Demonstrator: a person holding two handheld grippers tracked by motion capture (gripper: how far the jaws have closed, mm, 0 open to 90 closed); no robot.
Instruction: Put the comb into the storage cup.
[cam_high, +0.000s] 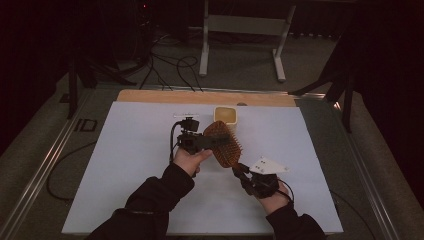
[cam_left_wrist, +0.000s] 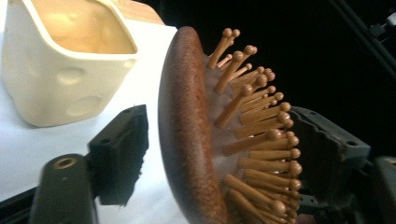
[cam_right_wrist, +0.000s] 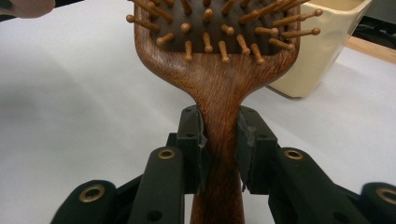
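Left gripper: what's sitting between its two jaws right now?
The wooden hairbrush head stands edge-on between the left gripper's open jaws, as the left gripper view shows, with gaps on both sides.

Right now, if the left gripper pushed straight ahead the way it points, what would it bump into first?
The wooden paddle hairbrush already sits between the left gripper's jaws, so it meets that first. Beyond it stands the cream square plastic cup, though slightly to one side; depth is hard to judge.
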